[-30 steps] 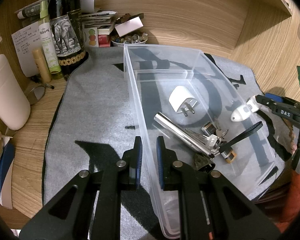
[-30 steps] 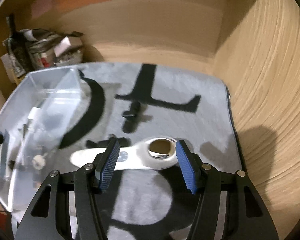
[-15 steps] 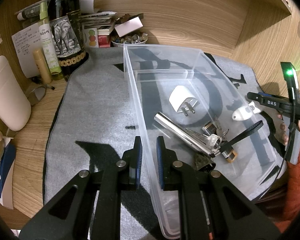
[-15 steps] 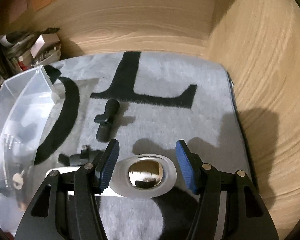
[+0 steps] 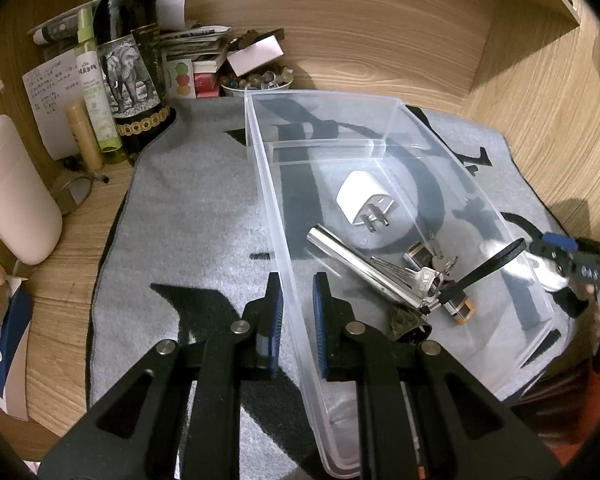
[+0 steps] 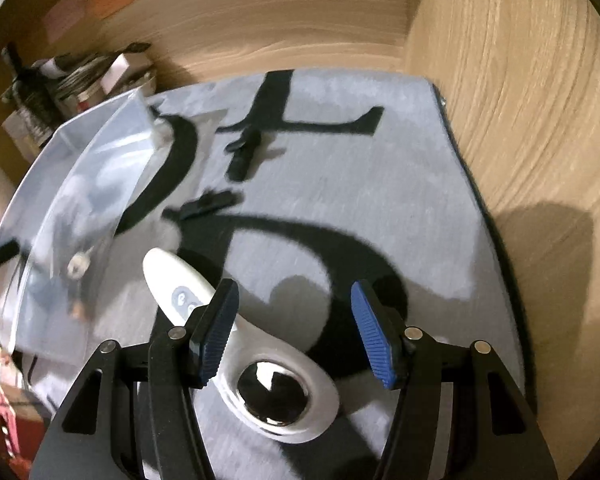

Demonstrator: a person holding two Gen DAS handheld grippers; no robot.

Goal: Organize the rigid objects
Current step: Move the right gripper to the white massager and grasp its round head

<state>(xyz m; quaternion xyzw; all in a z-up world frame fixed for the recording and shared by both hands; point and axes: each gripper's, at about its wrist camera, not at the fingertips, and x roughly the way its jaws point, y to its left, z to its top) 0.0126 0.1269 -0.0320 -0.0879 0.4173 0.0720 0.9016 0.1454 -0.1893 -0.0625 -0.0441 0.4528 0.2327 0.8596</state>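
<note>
A clear plastic bin [image 5: 380, 100] stands on the grey mat. In it lie a white plug adapter [image 5: 360, 200], a chrome tube [image 5: 360, 264], a bunch of keys [image 5: 424, 276] and a black strap [image 5: 488, 264]. My left gripper [image 5: 297, 304] is shut on the bin's near wall. My right gripper [image 6: 296, 320] is open above a white device with a mirrored round head [image 6: 268, 384], which lies on the mat. The bin [image 6: 80, 184] shows at the left of the right wrist view. Two small black parts [image 6: 244, 152] [image 6: 208, 206] lie on the mat beyond.
A wine bottle [image 5: 132, 52], a green spray bottle [image 5: 96, 92], papers, boxes and a bowl of small items [image 5: 256, 80] crowd the back left. A pink-white object [image 5: 12, 192] stands at the left. Wooden walls [image 6: 520, 120] close the back and right.
My right gripper has pulled back and swung; the white device now lies lower in view, under and behind the fingers, with its handle pointing up left. The left gripper has not moved.
</note>
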